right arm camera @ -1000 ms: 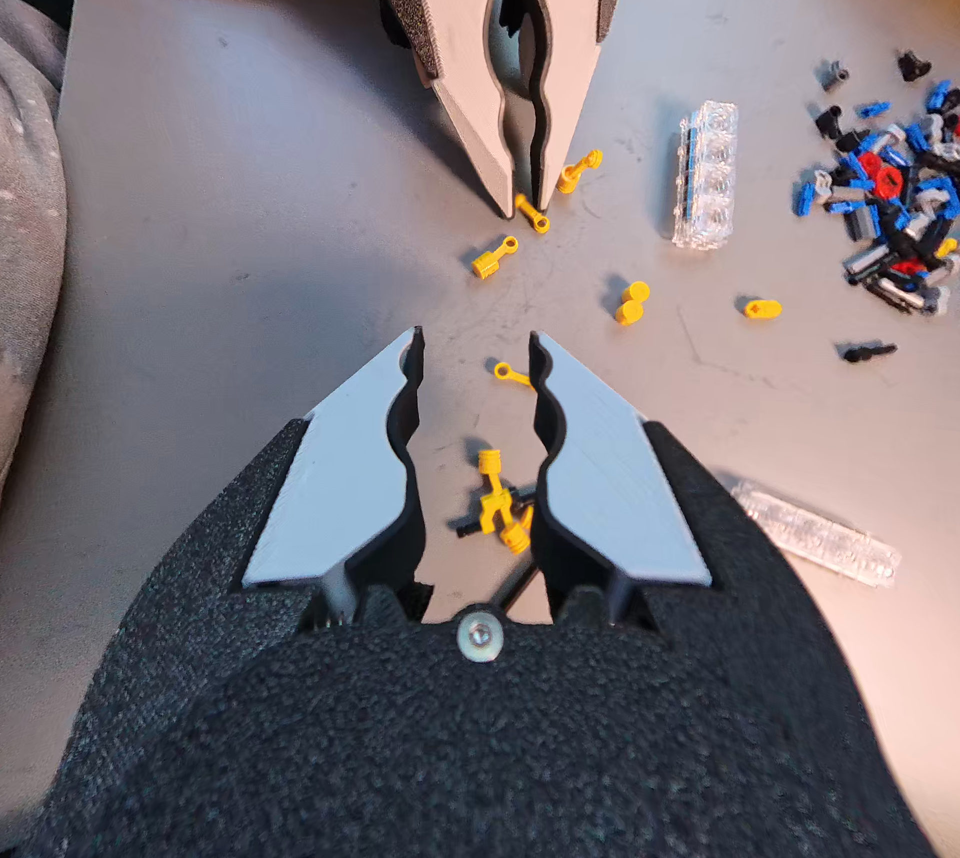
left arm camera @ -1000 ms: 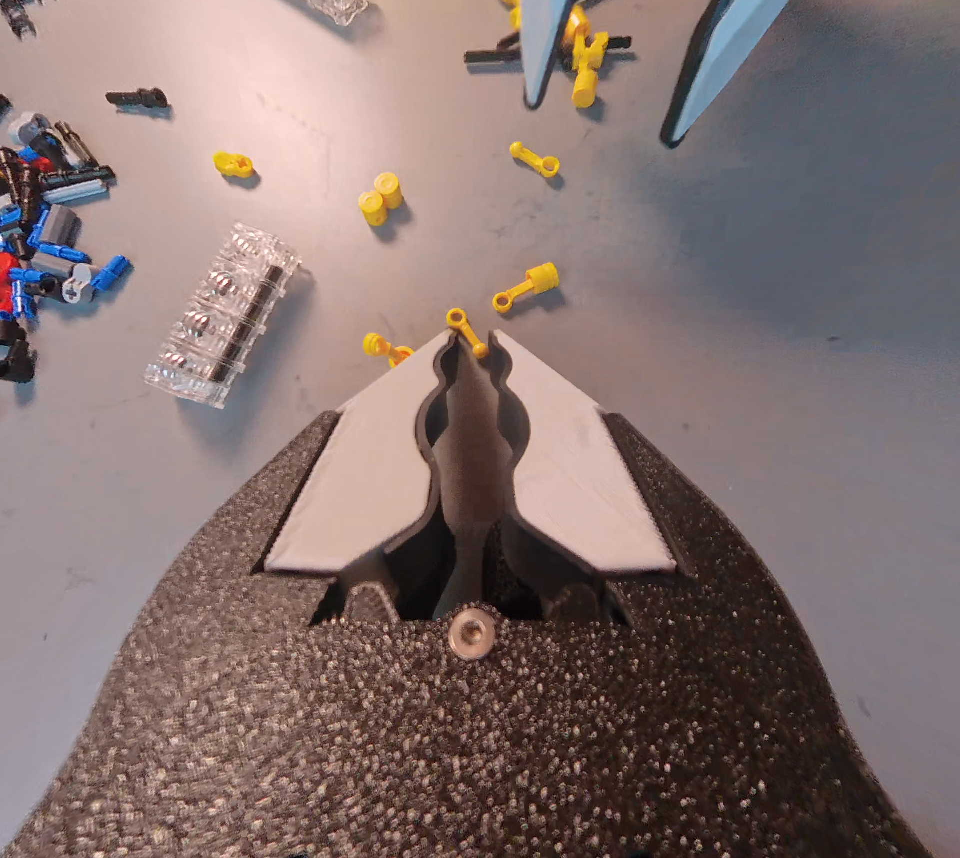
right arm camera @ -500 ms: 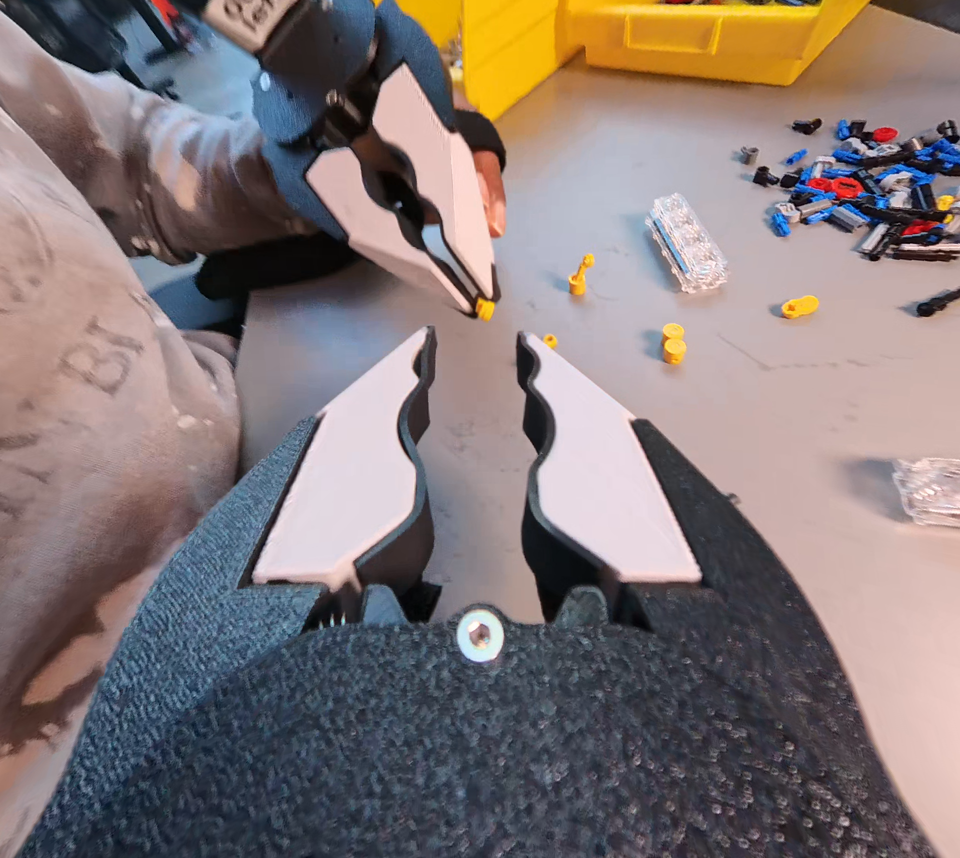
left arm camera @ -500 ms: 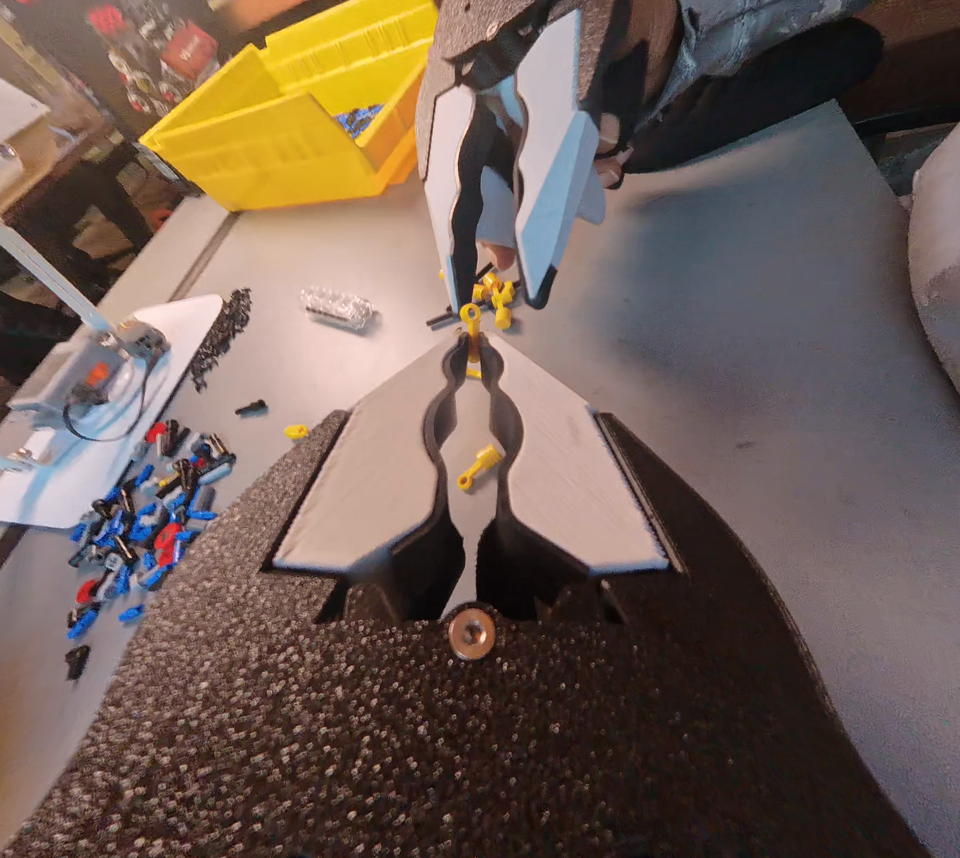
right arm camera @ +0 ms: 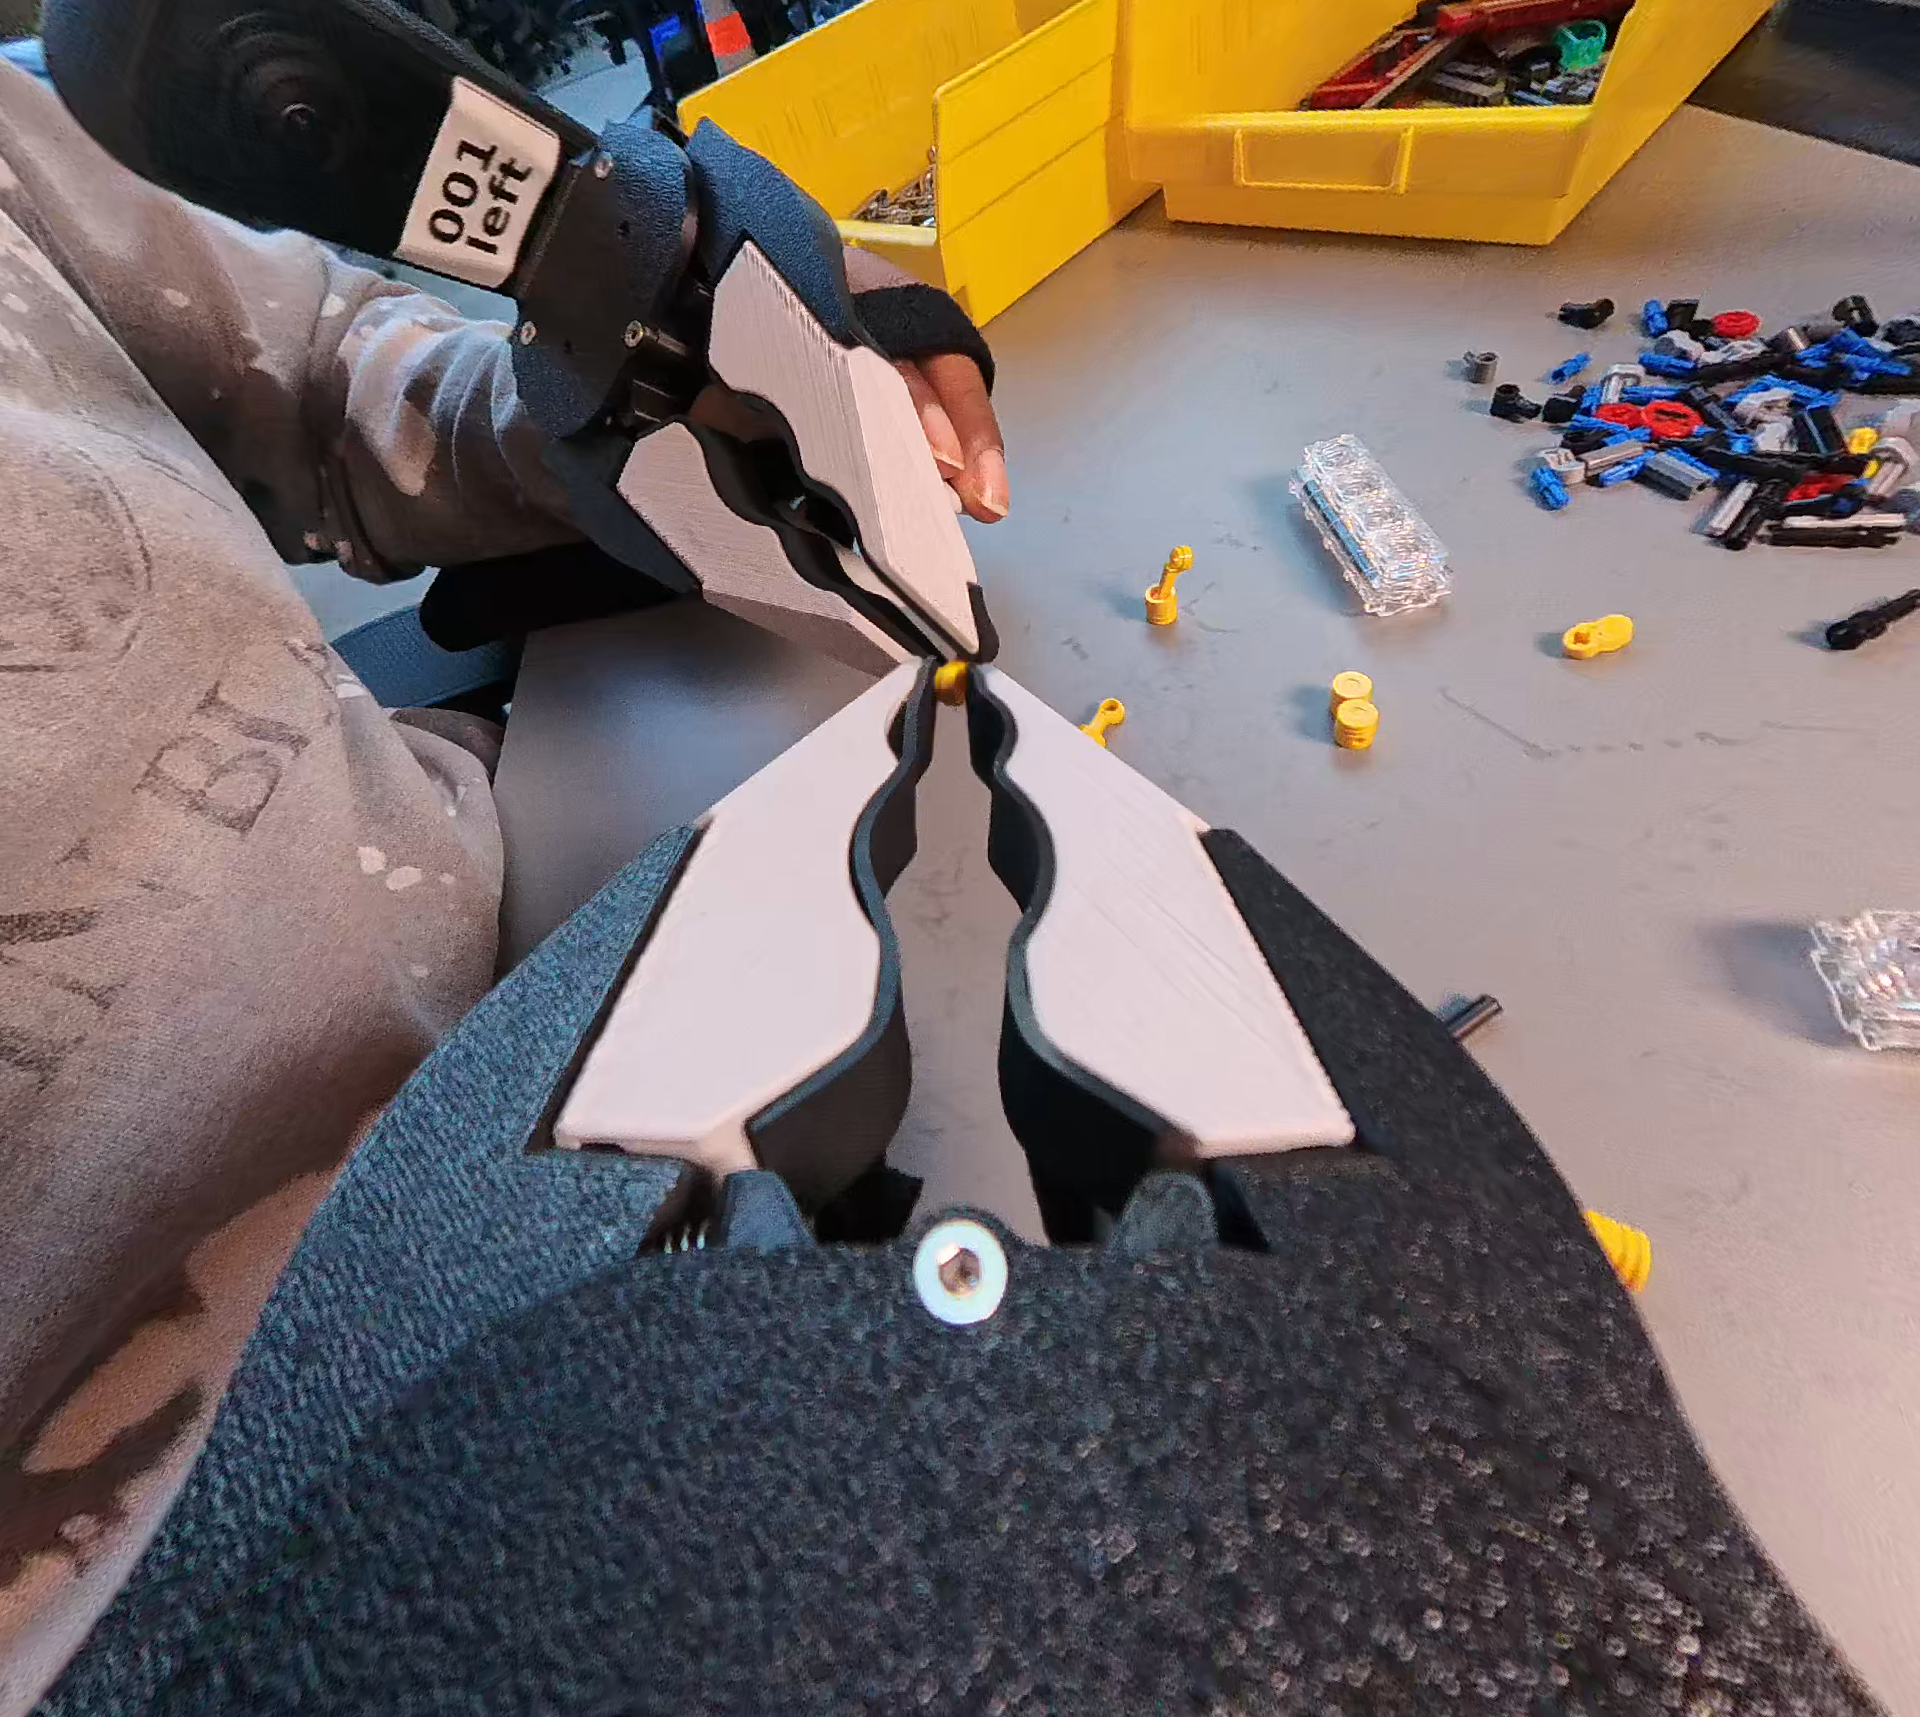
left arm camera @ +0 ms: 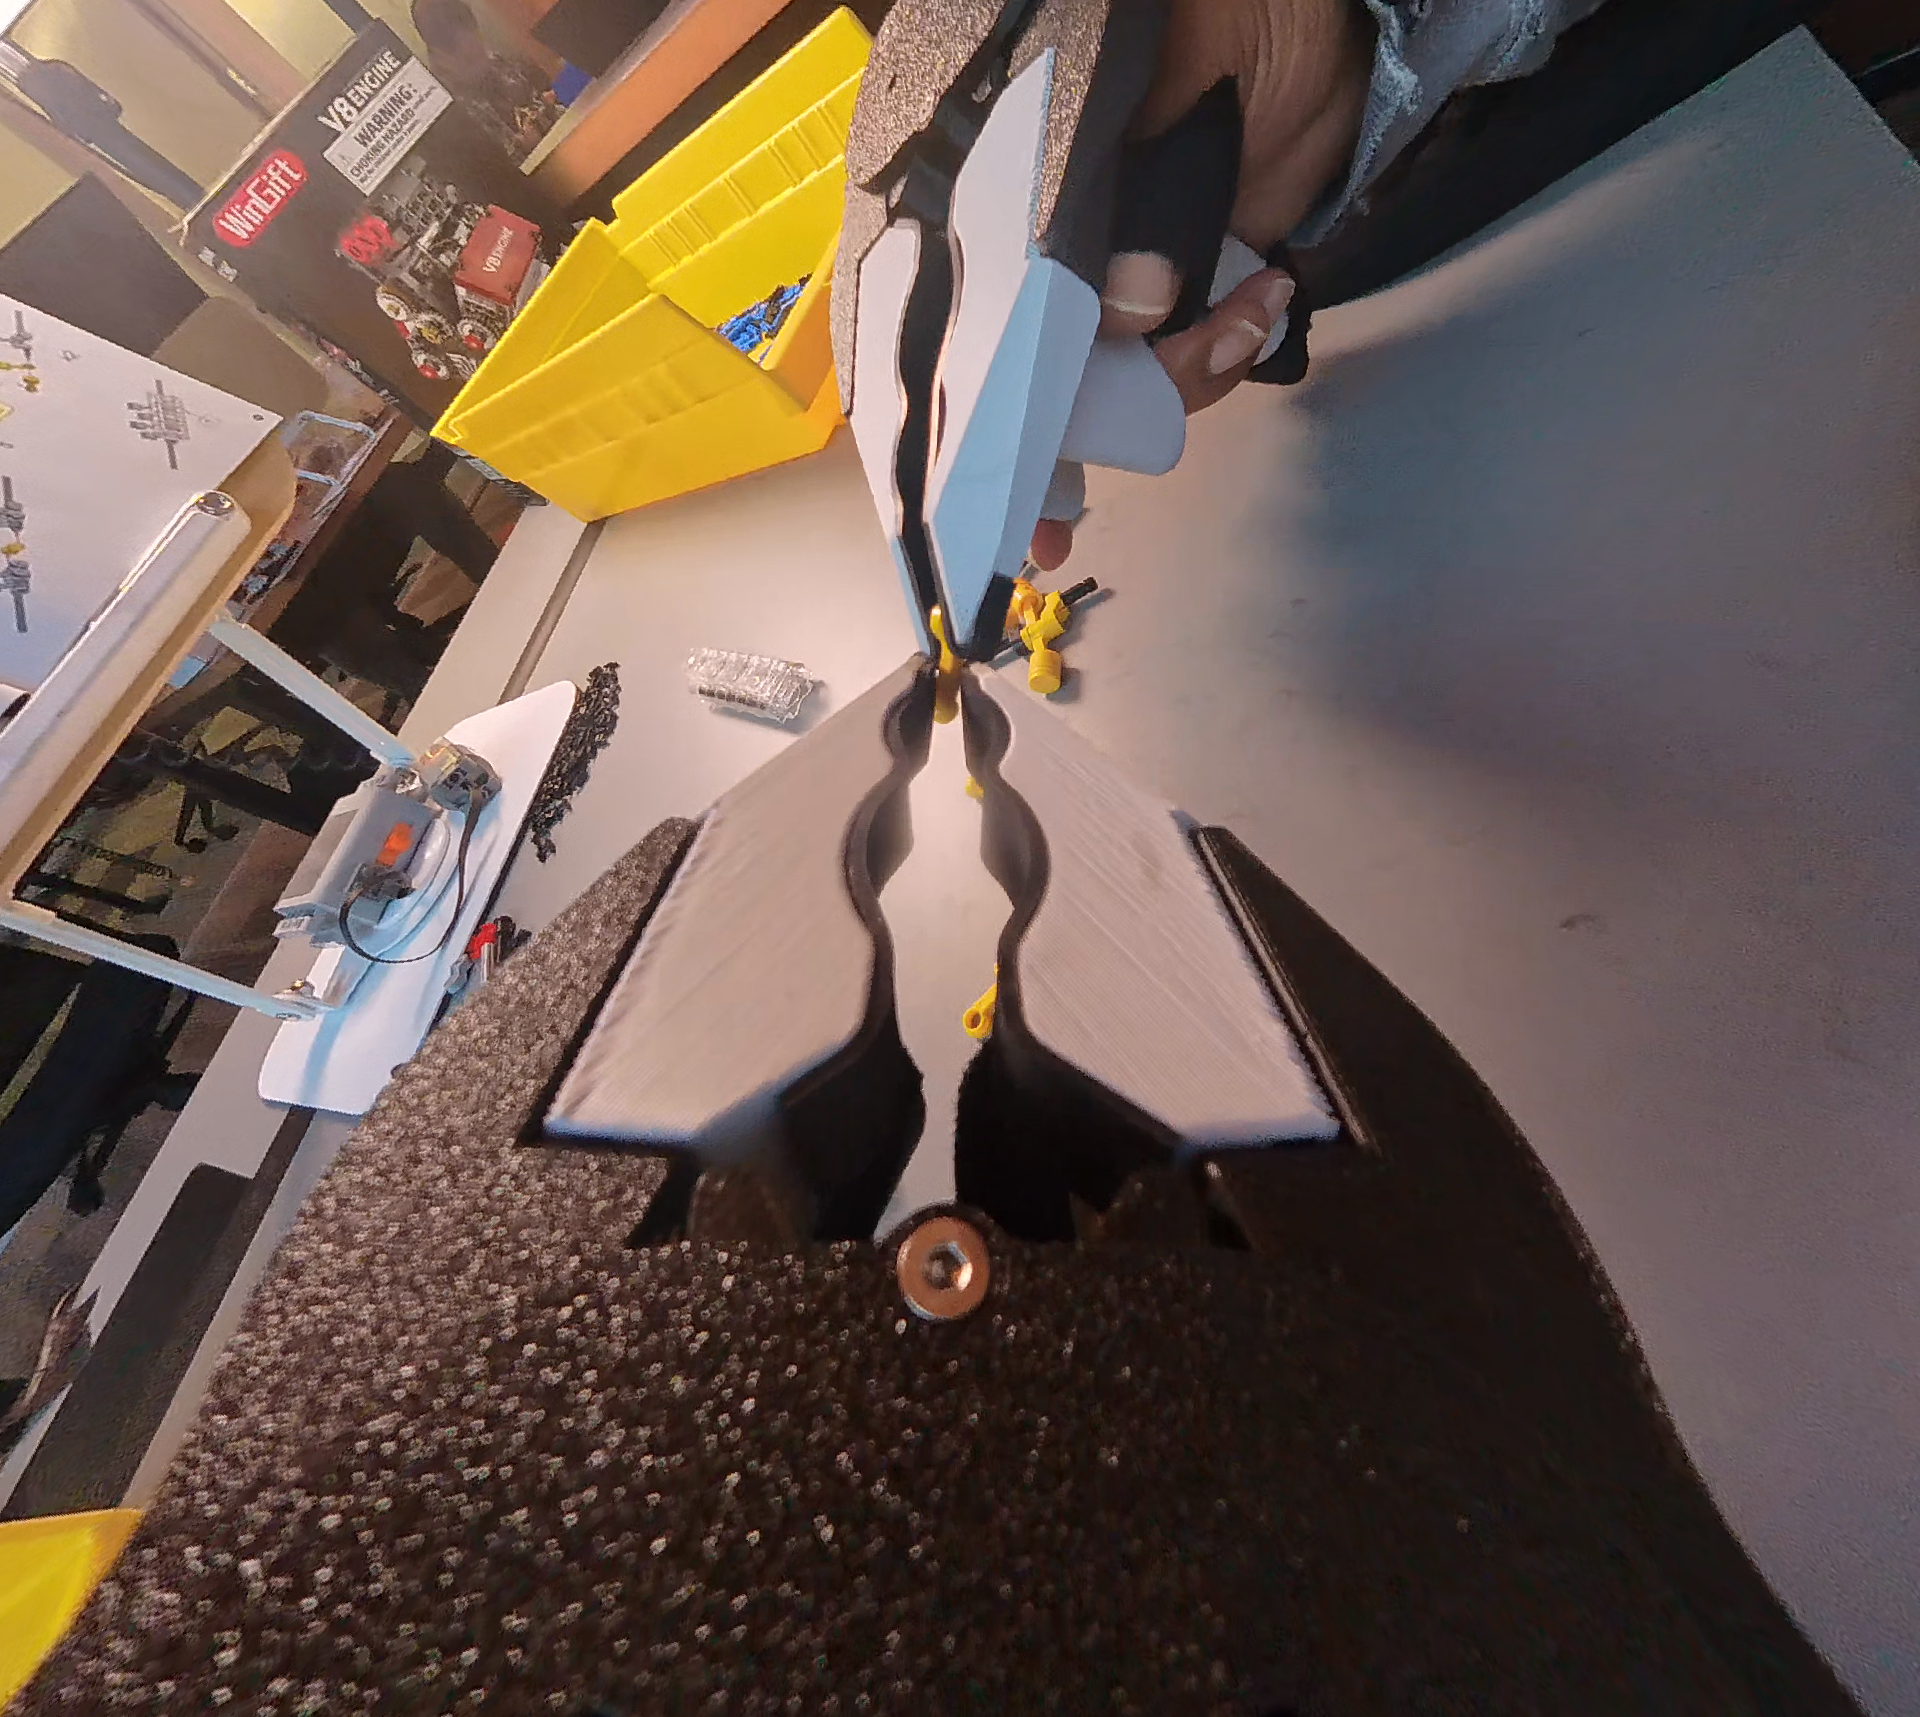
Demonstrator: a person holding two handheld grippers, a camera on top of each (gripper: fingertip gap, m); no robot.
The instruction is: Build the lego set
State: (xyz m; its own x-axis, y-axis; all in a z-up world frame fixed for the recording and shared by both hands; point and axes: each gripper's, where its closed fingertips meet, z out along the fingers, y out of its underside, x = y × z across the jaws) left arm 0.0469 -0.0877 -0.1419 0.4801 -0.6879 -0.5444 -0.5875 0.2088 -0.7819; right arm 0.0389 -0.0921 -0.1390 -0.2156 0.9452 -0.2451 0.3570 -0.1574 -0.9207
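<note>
Left gripper [left arm camera: 943, 680]: jaws drawn nearly together at the tips and clamped on a small yellow rod piece [left arm camera: 943, 699]; held raised above the grey table [left arm camera: 1558, 628]. In the right wrist view the same gripper [right arm camera: 961, 639] is seen coming in from the left, tips meeting those of the other gripper.
Right gripper [right arm camera: 948, 678]: jaws narrowed to a slim gap, tips set on either side of the yellow piece [right arm camera: 950, 680]; whether it is pressed tight cannot be told. In the left wrist view its fingers [left arm camera: 977, 462] are seen pointing down onto the piece.
Yellow piece, position: held in the air between the two pairs of tips, above the table, clear of the other parts.
Loose yellow parts: a piston-like piece [right arm camera: 1164, 592] standing upright, a pair of short cylinders [right arm camera: 1353, 711] touching each other, a flat link [right arm camera: 1598, 637], a thin rod with a ring end [right arm camera: 1103, 720] just beside the right finger.
Clear blocks: one [right arm camera: 1369, 524] near the piston, another [right arm camera: 1870, 992] at the right edge.
Mixed heap: blue, black, red and grey pins [right arm camera: 1745, 441] at far right.
Yellow bins [right arm camera: 1351, 150]: at the rear of the table, holding assorted parts.
</note>
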